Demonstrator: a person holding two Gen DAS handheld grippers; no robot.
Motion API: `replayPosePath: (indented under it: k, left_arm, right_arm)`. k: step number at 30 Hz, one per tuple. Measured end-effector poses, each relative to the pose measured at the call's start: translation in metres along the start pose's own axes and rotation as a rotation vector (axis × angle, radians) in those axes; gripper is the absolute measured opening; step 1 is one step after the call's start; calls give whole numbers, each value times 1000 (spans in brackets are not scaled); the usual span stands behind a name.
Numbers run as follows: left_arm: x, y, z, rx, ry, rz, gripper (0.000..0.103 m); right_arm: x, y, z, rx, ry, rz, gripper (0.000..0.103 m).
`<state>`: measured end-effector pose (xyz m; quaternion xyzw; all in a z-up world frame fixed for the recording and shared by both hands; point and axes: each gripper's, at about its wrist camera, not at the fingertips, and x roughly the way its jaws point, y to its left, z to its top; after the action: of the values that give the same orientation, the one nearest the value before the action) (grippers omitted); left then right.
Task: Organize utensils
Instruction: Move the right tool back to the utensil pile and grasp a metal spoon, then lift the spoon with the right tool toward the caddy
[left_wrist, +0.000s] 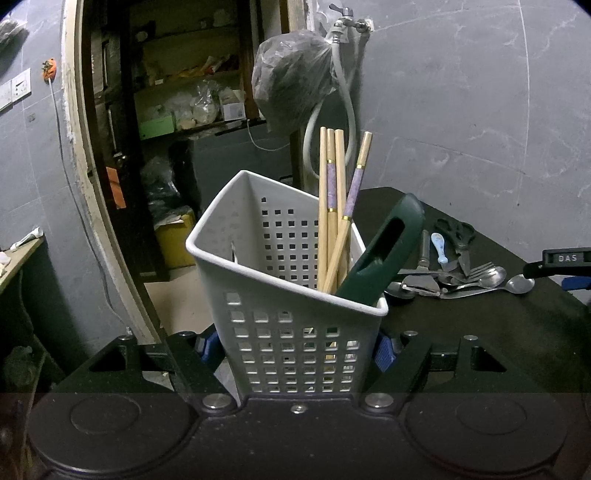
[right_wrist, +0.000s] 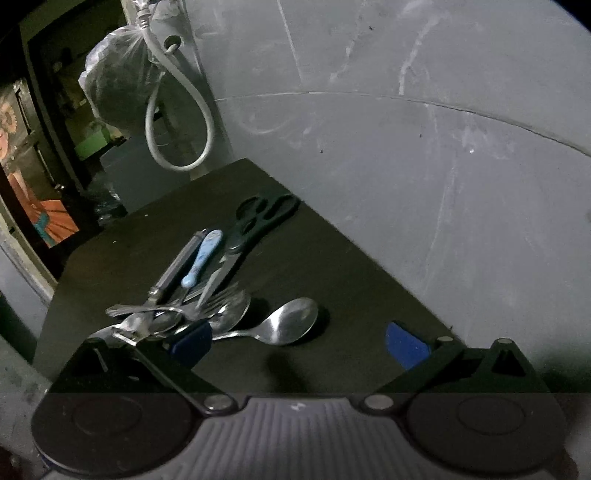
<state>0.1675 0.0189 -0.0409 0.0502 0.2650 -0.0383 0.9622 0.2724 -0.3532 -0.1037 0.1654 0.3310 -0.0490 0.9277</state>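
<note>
While your left gripper (left_wrist: 295, 349) fingers clamp the white basket (left_wrist: 284, 295) already holding chopsticks (left_wrist: 332, 206) and a green-handled tool (left_wrist: 380, 254), your right gripper (right_wrist: 299, 341) fingers gape wide just short of the spoon (right_wrist: 288, 323), with the cutlery pile (right_wrist: 192, 299) and scissors (right_wrist: 255, 221) beyond them unsorted on the worktop (right_wrist: 332, 266).

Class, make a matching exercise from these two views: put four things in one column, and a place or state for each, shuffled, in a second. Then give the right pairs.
Things:
1. chopsticks
2. scissors
3. white basket
4. right gripper

Places or states:
A. open, holding nothing
B. lying flat on the dark table
C. clamped in the left gripper
D. standing in the basket

Pairs: 1-D, 2-B, 3-C, 4-A
</note>
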Motion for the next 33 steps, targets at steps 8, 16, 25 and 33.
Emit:
replayPosePath:
  k: [8, 16, 25, 33]
  left_arm:
    - [-2, -3, 1, 3, 7, 14, 77]
    - [-1, -5, 2, 9, 7, 12, 77]
    - [-1, -6, 1, 18, 8, 9, 77]
    - [-1, -5, 0, 22, 7, 6, 77]
  right_arm:
    - [18, -10, 2, 18, 15, 15, 83]
    - [31, -7, 4, -11, -1, 42, 75]
    - [31, 7, -4, -110, -27, 3, 39]
    - [28, 4, -6, -86, -24, 22, 16]
